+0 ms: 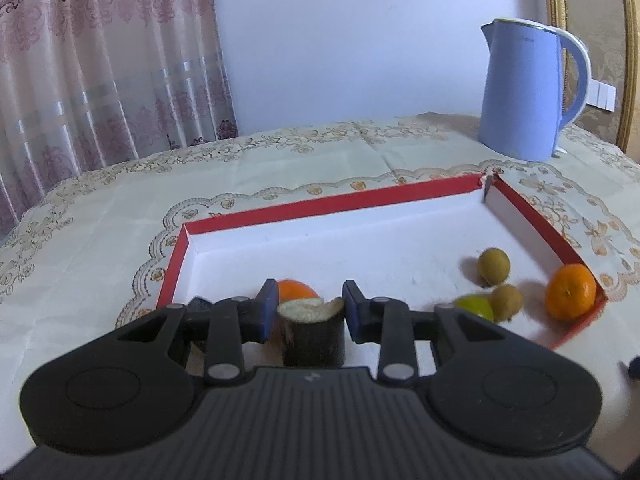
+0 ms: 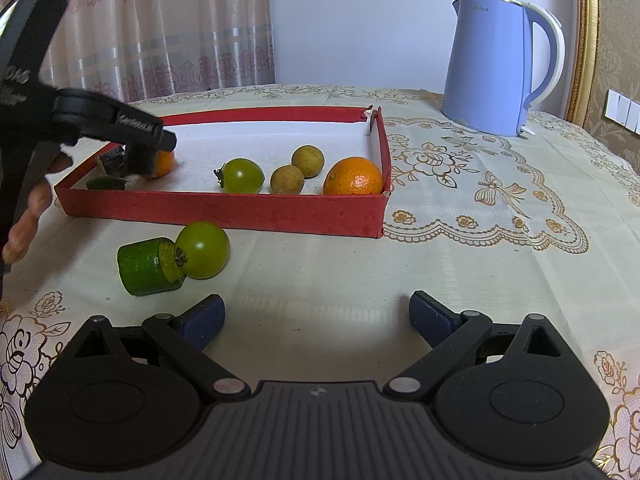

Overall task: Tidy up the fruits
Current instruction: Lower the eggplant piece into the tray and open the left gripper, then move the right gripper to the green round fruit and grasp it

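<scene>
My left gripper (image 1: pixel 310 293) is shut on a dark-skinned cut piece (image 1: pixel 314 336) with pale flesh, low over the near left part of the red box (image 1: pixel 320 204). A small orange (image 1: pixel 298 290) lies just behind it. Further right in the box lie a green tomato (image 1: pixel 476 307), two brown round fruits (image 1: pixel 495 266) and a big orange (image 1: pixel 571 292). In the right wrist view my right gripper (image 2: pixel 316 318) stands open over the cloth, nothing between its fingers. Ahead of it, outside the box (image 2: pixel 224 212), lie a green cucumber chunk (image 2: pixel 142 268) and a green tomato (image 2: pixel 205 250), touching.
A blue kettle (image 2: pixel 498 64) stands at the back right on the patterned tablecloth (image 2: pixel 460 220). A person's hand (image 2: pixel 30 210) holds the left gripper (image 2: pixel 140 148) at the left edge. Another green piece (image 2: pixel 105 183) lies in the box's near left corner. Curtains hang behind the table.
</scene>
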Action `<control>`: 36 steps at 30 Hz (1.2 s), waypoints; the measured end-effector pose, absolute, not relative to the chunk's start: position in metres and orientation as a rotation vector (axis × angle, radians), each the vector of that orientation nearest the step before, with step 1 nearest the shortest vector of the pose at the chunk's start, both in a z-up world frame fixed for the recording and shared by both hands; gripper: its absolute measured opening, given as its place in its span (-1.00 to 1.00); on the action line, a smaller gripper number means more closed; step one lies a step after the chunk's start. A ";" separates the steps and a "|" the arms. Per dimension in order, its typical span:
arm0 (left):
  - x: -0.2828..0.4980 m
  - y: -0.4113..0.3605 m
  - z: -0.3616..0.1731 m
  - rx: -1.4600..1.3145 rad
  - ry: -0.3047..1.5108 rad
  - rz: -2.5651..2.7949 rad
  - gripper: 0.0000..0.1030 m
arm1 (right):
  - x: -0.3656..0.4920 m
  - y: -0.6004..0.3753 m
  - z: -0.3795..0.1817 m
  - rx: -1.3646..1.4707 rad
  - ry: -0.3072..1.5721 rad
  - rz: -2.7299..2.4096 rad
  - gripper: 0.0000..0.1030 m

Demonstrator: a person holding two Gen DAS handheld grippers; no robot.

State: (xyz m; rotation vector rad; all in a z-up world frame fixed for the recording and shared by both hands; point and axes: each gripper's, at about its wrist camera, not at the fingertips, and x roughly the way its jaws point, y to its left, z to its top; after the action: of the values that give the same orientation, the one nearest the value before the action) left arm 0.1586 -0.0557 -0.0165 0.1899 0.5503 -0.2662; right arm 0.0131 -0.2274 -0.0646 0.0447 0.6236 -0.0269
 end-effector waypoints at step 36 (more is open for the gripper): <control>0.064 0.009 -0.032 0.042 0.592 -0.244 0.24 | 0.013 -0.227 -0.065 0.043 0.624 -0.027 0.94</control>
State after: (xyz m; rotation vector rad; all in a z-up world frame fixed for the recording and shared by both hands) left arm 0.0644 0.0091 -0.0316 0.0417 0.5915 -0.2437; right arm 0.0128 -0.2267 -0.0645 0.0431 0.6244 -0.0268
